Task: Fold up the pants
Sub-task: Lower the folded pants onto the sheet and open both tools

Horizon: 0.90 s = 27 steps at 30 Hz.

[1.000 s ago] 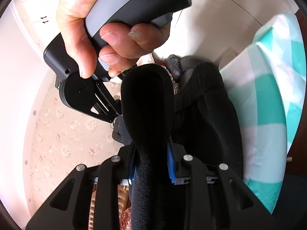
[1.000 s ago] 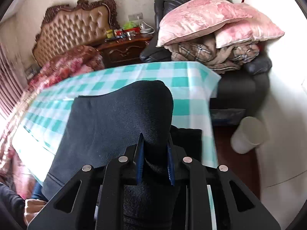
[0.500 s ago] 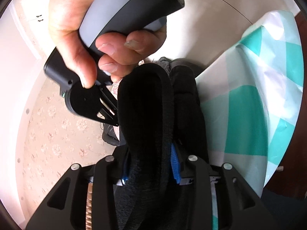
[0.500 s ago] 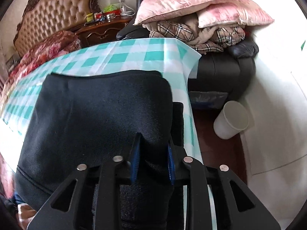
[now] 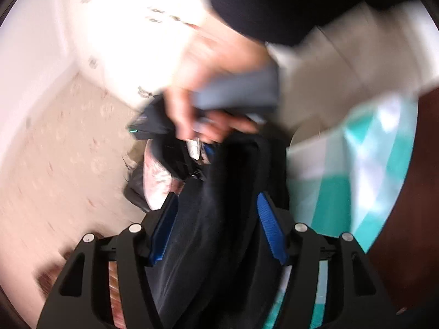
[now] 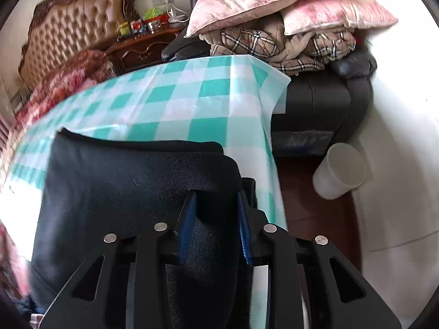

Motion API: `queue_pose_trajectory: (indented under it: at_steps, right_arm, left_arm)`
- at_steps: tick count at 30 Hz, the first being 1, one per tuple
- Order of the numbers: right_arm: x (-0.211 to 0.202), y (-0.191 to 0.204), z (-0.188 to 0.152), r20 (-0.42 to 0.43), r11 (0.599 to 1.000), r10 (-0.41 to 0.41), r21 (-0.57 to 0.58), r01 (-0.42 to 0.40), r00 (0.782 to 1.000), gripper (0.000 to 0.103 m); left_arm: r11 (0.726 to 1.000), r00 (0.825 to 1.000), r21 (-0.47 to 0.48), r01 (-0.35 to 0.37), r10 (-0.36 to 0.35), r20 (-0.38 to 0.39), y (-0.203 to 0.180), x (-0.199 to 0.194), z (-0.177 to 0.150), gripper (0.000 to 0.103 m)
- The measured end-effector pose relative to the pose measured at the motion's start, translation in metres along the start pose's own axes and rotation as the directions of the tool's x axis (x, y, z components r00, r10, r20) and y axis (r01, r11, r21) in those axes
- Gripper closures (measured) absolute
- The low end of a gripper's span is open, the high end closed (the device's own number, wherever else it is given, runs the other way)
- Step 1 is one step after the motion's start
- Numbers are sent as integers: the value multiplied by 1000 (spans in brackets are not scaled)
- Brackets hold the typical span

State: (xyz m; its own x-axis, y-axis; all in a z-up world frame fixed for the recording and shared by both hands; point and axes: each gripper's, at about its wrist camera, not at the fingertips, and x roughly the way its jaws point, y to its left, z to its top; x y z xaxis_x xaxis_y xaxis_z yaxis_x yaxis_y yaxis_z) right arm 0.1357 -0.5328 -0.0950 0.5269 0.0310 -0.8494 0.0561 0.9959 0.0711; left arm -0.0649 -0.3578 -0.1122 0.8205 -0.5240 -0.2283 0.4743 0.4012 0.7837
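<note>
My right gripper (image 6: 215, 219) is pinched tight on a thick fold of the black pants (image 6: 131, 192), which fill the lower left of that picture and lie on the checked counter (image 6: 192, 101) near its right edge. My left gripper (image 5: 216, 227) has its blue pads spread wider with the same dark cloth bunched between them in the middle of its blurry picture (I cannot tell if it really grips). If that side lets go early, I think the fold could slip crooked or slide off the counter edge.
</note>
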Motion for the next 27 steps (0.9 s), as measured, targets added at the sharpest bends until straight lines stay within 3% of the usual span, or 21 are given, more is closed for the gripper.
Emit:
queue_pose_trajectory:
  at_steps: [3, 6, 7, 9, 11, 14, 15, 17, 19, 21, 24, 27]
  right_arm:
    - [3, -4, -1, 3, 1000, 14, 18, -14, 1000, 78]
    - [5, -6, 0, -5, 1000, 15, 21, -15, 1000, 78]
    - [5, -5, 1, -11, 1000, 12, 18, -12, 1000, 78]
    - [6, -4, 4, -21, 1000, -5, 11, 5, 1000, 78]
    - [9, -1, 5, -25, 1000, -21, 0, 21, 999, 77]
    - [11, 2, 2, -6, 998, -61, -18, 60, 998, 68]
    - [10, 1, 1, -2, 998, -66, -20, 65, 998, 66]
    - [8, 2, -1, 8, 996, -83, -23, 84, 996, 61]
    - [5, 4, -2, 26, 994, -106, -36, 107, 994, 59]
    - [-2, 9, -5, 64, 989, -129, -62, 133, 990, 59]
    - [-32, 17, -11, 138, 976, -195, -67, 206, 971, 59]
    - [-85, 31, -31, 266, 976, -198, -37, 215, 943, 53]
  left_arm:
    - [991, 999, -132, 26, -32, -39, 27, 6, 5, 46]
    - [976, 979, -174, 134, -157, -129, 34, 36, 3, 51]
    - [981, 977, -129, 141, -160, -144, 25, 44, 0, 76]
    - [993, 982, -17, 121, -122, -146, 4, 48, -7, 78]
    - [995, 987, 36, 95, -89, -136, -4, 47, -11, 79]
    - [993, 984, -2, 117, -116, -133, 9, 50, -12, 75]
    - [991, 984, -13, 130, -131, -118, 12, 47, -12, 74]
    - [984, 981, -27, 178, -179, -75, 9, 33, -15, 60]
    - [973, 974, -58, 224, -226, -29, 5, 14, -17, 59]
    - [957, 967, -143, 252, -254, 0, 22, -3, -21, 59]
    - [933, 976, -292, 210, -216, 13, 46, -36, -43, 52]
    - [871, 982, -464, 160, -191, -18, 85, -53, -83, 48]
